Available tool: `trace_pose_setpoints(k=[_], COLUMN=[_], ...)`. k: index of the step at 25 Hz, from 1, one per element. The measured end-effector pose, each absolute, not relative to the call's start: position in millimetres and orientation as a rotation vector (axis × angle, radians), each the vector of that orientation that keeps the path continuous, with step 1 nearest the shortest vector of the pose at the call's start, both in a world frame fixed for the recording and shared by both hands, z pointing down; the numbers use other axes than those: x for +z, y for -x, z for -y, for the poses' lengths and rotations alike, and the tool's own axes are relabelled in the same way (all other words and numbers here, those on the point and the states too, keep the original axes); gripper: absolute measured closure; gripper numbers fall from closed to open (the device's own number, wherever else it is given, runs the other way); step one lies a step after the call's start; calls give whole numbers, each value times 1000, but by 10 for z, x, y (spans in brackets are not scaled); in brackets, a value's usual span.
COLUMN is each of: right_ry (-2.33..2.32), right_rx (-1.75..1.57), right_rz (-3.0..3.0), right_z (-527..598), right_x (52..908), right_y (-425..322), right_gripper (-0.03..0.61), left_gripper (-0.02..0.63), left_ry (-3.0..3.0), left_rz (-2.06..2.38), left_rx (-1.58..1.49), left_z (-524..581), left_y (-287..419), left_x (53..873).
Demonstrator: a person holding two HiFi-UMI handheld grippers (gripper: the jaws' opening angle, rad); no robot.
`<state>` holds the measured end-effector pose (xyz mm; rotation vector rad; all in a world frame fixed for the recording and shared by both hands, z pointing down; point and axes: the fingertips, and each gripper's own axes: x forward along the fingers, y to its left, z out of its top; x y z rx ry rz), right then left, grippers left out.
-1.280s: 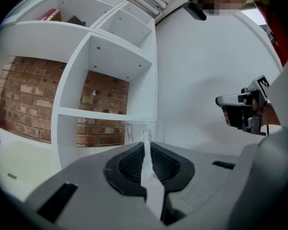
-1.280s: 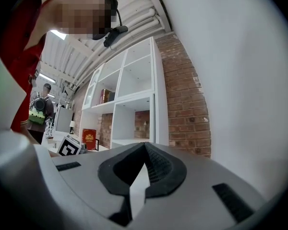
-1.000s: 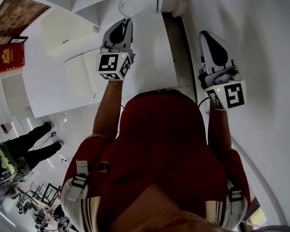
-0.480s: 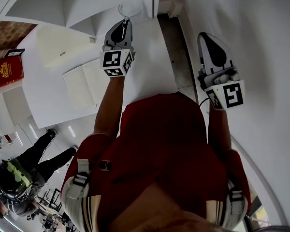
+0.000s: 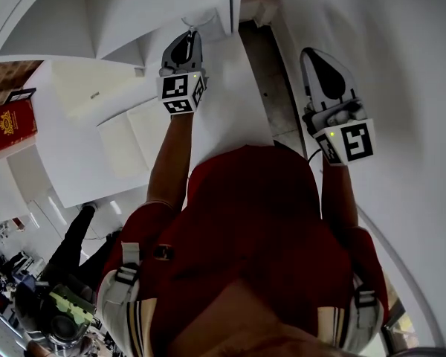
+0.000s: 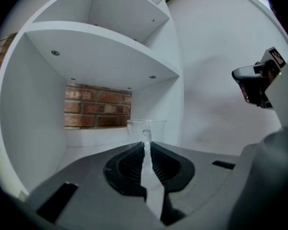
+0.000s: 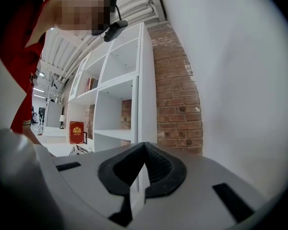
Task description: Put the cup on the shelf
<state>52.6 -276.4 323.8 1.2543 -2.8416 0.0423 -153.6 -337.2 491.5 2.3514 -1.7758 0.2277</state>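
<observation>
**A:** Inside an open compartment of the white shelf (image 6: 86, 150), the left claw (image 6: 145, 143) is clamped on the handle of a clear glass cup (image 6: 146, 127). The cup stands upright just past the tips, in front of the brick wall (image 6: 96, 107) at the back.

**B:** Is it down on the board yet?

**A:** I can't tell, because the claw hides its base. I'd judge the step is to lower it level until the base sits flat, well in from the front edge and clear of the side panel. Only then should the handle be let go, and the claw should draw straight back so the tips don't swing the cup round.

**B:** And the other hand?

**A:** The right claw (image 7: 143, 146) hangs off to the side by the plain wall, tips together and nothing in it.

**B:** Is there anything to read?

**A:** There's no print on the cup. A red book (image 5: 11, 117) off to the left carries a gold emblem, but its lettering is too small to make out.
</observation>
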Motion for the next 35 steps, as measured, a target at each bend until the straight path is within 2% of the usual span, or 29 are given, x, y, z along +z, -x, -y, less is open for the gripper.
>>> trace_pose_setpoints(k=[7, 23, 35], right_ry=[-1253, -1231, -1240], right_rx=[40, 107, 75], right_rz=[2811, 2845, 2815], right_z=[2759, 2988, 2790], right_x=[3196, 3467, 3350], right_y=[-337, -751, -448], right_gripper=[581, 581, 581], left_gripper=[585, 584, 584], left_ry=[-2339, -2304, -2305], left_rz=[1754, 1783, 1702], left_rx=[233, 305, 326], left_z=[3457, 3632, 3477], left_y=[1715, 1375, 1594], left_x=[4956, 5272, 5263])
